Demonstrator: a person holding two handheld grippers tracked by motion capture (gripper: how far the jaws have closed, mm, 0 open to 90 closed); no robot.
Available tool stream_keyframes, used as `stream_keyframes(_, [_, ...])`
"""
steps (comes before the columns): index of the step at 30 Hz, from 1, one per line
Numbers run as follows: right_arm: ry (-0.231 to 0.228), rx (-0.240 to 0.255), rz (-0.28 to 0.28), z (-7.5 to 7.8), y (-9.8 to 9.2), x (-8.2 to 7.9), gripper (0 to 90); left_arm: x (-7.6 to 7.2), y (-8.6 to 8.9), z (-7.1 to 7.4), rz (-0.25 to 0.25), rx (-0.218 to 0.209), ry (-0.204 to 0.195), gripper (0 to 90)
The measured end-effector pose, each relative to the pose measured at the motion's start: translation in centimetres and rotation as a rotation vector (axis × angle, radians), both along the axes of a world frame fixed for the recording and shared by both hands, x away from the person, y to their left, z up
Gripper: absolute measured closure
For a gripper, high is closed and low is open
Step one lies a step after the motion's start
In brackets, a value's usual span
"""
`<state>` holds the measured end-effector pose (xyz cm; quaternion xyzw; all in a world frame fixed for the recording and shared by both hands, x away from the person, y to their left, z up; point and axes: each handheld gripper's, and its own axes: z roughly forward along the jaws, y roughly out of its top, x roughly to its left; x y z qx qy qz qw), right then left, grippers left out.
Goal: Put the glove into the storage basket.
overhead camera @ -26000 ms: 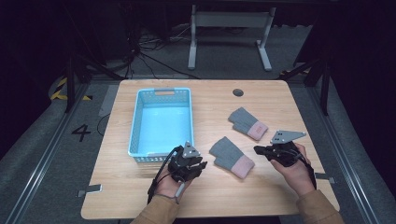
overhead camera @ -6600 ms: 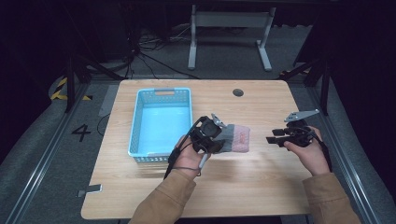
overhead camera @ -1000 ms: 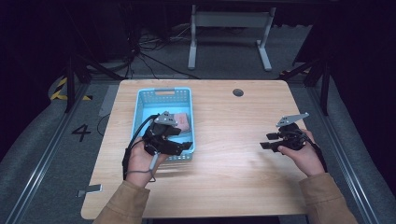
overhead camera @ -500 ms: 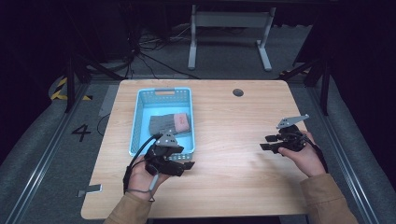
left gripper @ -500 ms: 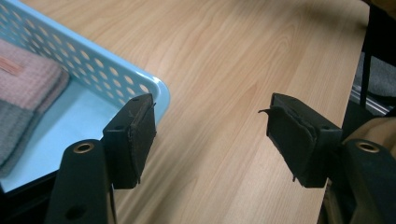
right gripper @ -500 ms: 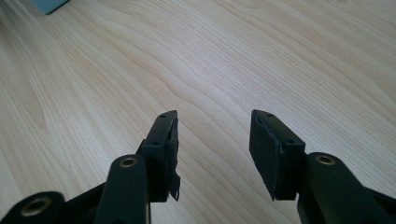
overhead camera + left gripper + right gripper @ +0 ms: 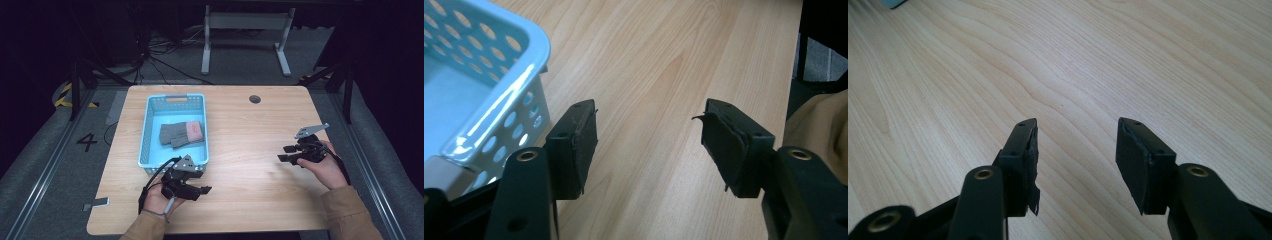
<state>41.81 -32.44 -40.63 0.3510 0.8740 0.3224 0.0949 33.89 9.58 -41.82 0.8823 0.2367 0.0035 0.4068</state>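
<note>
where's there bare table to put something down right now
Widest bare wood lies between the blue basket and the right tongs, reaching to the far edge by the small round hole. The near-left corner is crowded by the left tongs. The gloves take up the basket's middle.

Gloves (image 7: 181,134) in basket (image 7: 147,131) – basket on table's (image 7: 260,200) left half
</note>
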Motion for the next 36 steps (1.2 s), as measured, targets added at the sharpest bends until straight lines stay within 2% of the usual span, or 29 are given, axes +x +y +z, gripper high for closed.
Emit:
stream_keyframes(4, [0.005, -0.003, 0.000, -0.2, 0.1, 0.0, 52.3, 0.0, -0.4, -1.0, -0.003, 0.028, -0.012, 42.8])
stream_keyframes(7, [0.007, -0.006, 0.004, -0.3, 0.1, 0.1, 52.2, 0.0, -0.7, -1.7, 0.004, 0.033, -0.014, 44.0])
stream_keyframes(12, [0.018, -0.016, 0.010, -0.6, 0.4, 0.1, 51.9, -0.1, -1.1, -2.1, 0.026, 0.079, -0.053, 44.1])
stream_keyframes(17, [0.044, -0.006, 0.023, -1.2, 0.5, 0.3, 51.5, 0.0, -1.6, -2.8, 0.019, 0.101, -0.030, 43.8])
stream_keyframes(26, [0.056, -0.016, 0.023, -1.5, 0.5, 0.3, 51.5, 0.2, -1.5, -2.7, 0.023, 0.095, 0.010, 41.3])
stream_keyframes(36, [0.053, -0.014, 0.020, -1.4, 0.4, 0.3, 51.2, 0.2, -1.4, -2.6, 0.027, 0.091, 0.006, 41.3])
